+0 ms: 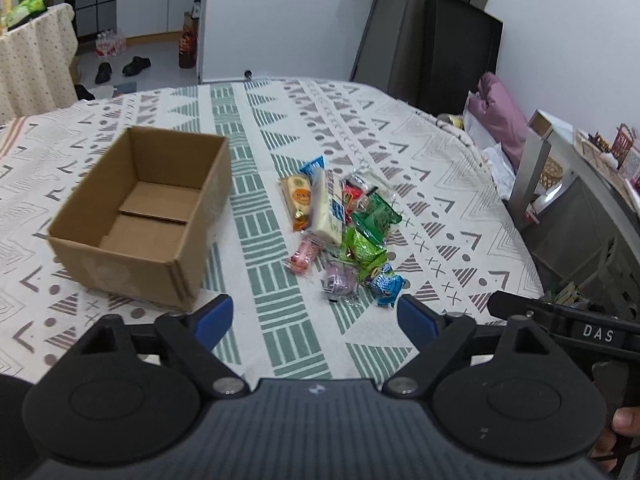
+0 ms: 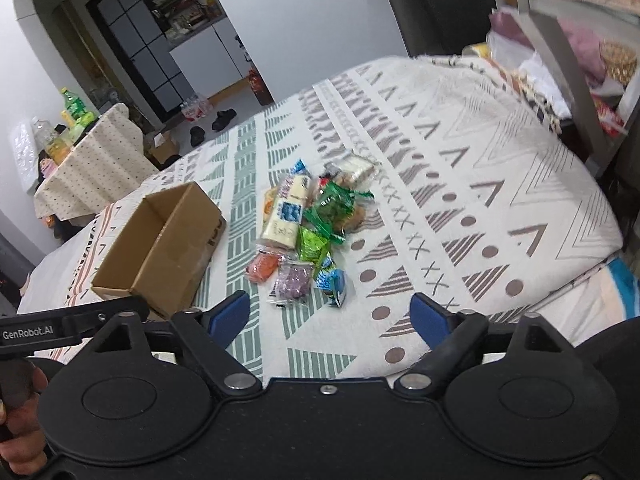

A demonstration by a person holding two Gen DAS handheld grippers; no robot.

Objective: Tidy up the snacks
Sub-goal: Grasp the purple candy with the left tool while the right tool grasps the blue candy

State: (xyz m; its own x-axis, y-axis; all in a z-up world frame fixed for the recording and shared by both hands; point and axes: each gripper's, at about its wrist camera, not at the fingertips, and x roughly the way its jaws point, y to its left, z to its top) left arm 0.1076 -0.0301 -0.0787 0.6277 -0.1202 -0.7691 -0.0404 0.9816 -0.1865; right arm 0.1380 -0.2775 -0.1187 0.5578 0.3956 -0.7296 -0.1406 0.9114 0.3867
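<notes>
Currently both of my tools hover above the near edge of a desk (image 1: 420,152) covered with a patterned cloth. My left gripper (image 1: 316,314) has its blue fingers (image 1: 216,316) spread apart with nothing between them; my right gripper (image 2: 334,314) is likewise released and empty.

Location: the snack pile (image 1: 340,232) lies at the centre of the desk, just right of the cardboard box (image 1: 136,216), apart from it. The box is open-topped and contains nothing.

Handling: the snacks are small sealed packets, judged light, soft and crinkly, with slippery film. Crumbly contents may break under a hard squeeze. Take hold across a packet's flat body or at its crimped end seal, one at a time. Nearest candidates are the blue packet (image 1: 386,284), the purple packet (image 1: 340,280) and the pink packet (image 1: 304,258). The long cream-coloured packet (image 1: 328,208) looks stiffer and should be gripped across its narrow width.

Count: one box; one pile of roughly a dozen packets. An exact count is not possible, since the packets overlap.
</notes>
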